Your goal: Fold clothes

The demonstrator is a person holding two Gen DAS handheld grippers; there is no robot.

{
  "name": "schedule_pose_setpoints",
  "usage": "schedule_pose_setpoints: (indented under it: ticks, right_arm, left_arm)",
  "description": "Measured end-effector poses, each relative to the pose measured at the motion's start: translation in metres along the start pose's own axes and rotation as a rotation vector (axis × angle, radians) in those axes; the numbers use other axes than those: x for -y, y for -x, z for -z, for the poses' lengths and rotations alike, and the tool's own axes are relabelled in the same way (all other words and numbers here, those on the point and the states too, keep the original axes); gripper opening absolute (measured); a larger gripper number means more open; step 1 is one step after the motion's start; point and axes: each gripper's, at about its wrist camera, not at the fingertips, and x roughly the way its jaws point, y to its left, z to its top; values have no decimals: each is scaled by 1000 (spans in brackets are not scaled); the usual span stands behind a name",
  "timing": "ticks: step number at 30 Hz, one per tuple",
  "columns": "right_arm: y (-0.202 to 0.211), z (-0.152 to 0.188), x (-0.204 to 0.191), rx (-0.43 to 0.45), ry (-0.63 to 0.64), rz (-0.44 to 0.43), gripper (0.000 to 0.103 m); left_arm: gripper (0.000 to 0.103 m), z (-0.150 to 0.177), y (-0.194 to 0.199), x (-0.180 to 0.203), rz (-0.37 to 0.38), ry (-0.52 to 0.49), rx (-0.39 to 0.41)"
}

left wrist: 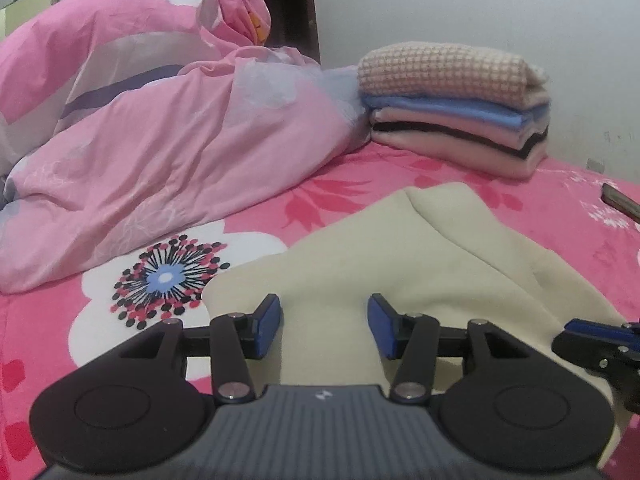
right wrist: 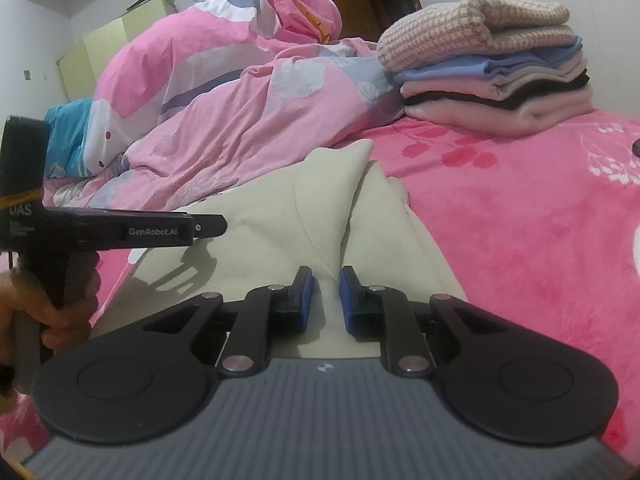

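Observation:
A cream garment [left wrist: 420, 248] [right wrist: 260, 208] lies partly folded on the pink floral bed sheet [left wrist: 52, 320] [right wrist: 520, 232]. My left gripper [left wrist: 325, 320] hovers open just over its near edge, nothing between the blue pads. From the right wrist view the left gripper [right wrist: 212, 226] shows side-on, held by a hand [right wrist: 52, 316], its shadow falling on the cloth. My right gripper [right wrist: 325, 296] has its jaws nearly together with a ridge of the cream cloth between them. The right gripper [left wrist: 580, 332] also shows at the garment's right edge.
A stack of folded clothes [left wrist: 456, 112] [right wrist: 492, 76] sits at the far end of the bed by the wall. A crumpled pink duvet [left wrist: 160, 140] [right wrist: 224, 120] fills the far left. A dark object [left wrist: 620, 200] lies on the right. A pale wardrobe [right wrist: 100, 52] stands behind.

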Motion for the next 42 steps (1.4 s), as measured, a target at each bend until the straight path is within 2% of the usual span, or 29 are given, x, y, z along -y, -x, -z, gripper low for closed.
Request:
schedule_pose_setpoints:
  ticks: [5, 8, 11, 13, 16, 18, 22, 26, 30, 36, 40, 42]
  right_arm:
    - [0, 1, 1, 3, -2, -1, 13]
    - [0, 1, 1, 4, -2, -4, 13]
    - [0, 1, 0, 5, 3, -3, 13]
    - [0, 1, 1, 6, -1, -4, 13]
    - [1, 2, 1, 6, -8, -6, 13]
    - [1, 2, 1, 6, -8, -6, 13]
    - [0, 2, 1, 7, -3, -6, 13]
    - [1, 3, 1, 9, -6, -6, 13]
    - [1, 3, 1, 9, -7, -7, 13]
    - [1, 3, 2, 10, -9, -10, 13]
    - [1, 2, 3, 6, -11, -13, 13]
    - [1, 1, 3, 0, -11, -14, 13]
  left_arm:
    - [50, -15, -6, -9, -22, 18, 8]
    - [56, -15, -31, -29, 22, 112, -68]
    - [56, -17, -37, -41, 66, 168, -83]
    - [52, -23, -34, -45, 70, 186, -74]
    - [49, -28, -32, -55, 44, 230, -33]
    - [50, -28, -35, -56, 22, 233, -35]
    - [57, -27, -40, -57, -21, 227, -51]
    - [49, -26, -46, -58, -64, 221, -68]
    - [46, -33, -13, -46, -120, 142, 46]
    - [47, -12, 52, -10, -68, -16, 211]
    - [48, 21, 67, 15, -9, -107, 170]
    - [48, 39, 58, 23, -4, -129, 92]
